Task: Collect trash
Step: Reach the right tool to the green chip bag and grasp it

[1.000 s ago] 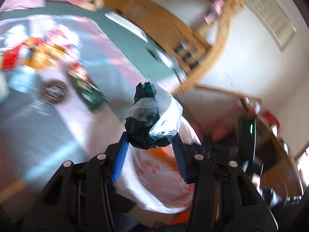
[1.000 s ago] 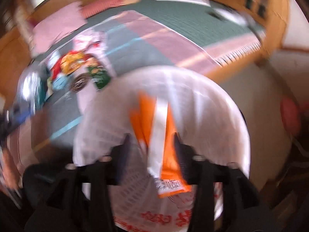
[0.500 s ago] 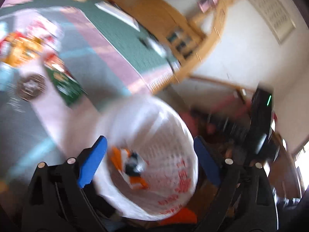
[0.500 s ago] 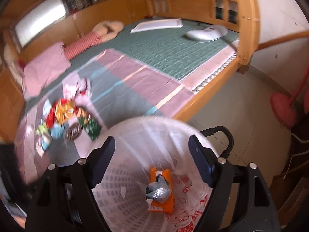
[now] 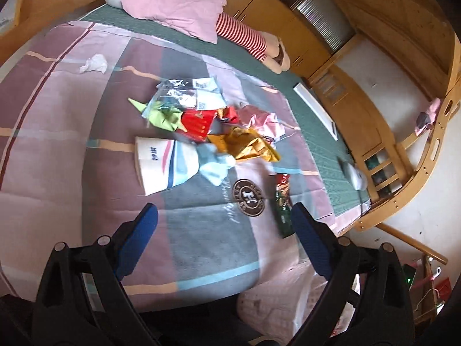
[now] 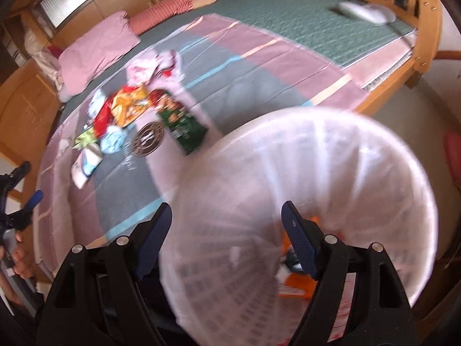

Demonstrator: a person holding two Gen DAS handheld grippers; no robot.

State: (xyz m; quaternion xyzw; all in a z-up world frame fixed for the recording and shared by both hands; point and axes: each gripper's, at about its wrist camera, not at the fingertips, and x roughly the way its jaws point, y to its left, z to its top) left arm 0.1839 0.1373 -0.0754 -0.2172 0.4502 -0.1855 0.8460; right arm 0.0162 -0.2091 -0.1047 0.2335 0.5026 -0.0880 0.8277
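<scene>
A pile of trash lies on the striped blanket (image 5: pixel 72 132): a white paper cup (image 5: pixel 157 167), a light blue wad (image 5: pixel 214 164), a yellow wrapper (image 5: pixel 245 144), a red wrapper (image 5: pixel 197 122), a green packet (image 5: pixel 283 204) and a white tissue (image 5: pixel 94 63) apart at the far left. My left gripper (image 5: pixel 224 210) hangs open and empty above the blanket, just short of the pile. My right gripper (image 6: pixel 227 208) is open and empty over the white-lined bin (image 6: pixel 317 132). An orange wrapper (image 6: pixel 296 284) and a dark crumpled bag lie at the bin's bottom.
A pink pillow (image 5: pixel 175 3) and a striped plush toy (image 5: pixel 245 34) lie at the head of the bed. A white flat board (image 5: pixel 315 109) rests on the green mattress. The wooden bed frame (image 5: pixel 383 207) borders the floor, where the bin (image 5: pixel 288 302) stands beside the bed.
My left gripper opened, dropped the dark crumpled bag into the bin and swung over to the bed. My right gripper opened wider, let the orange wrapper fall in, and shifted over the bin's rim.
</scene>
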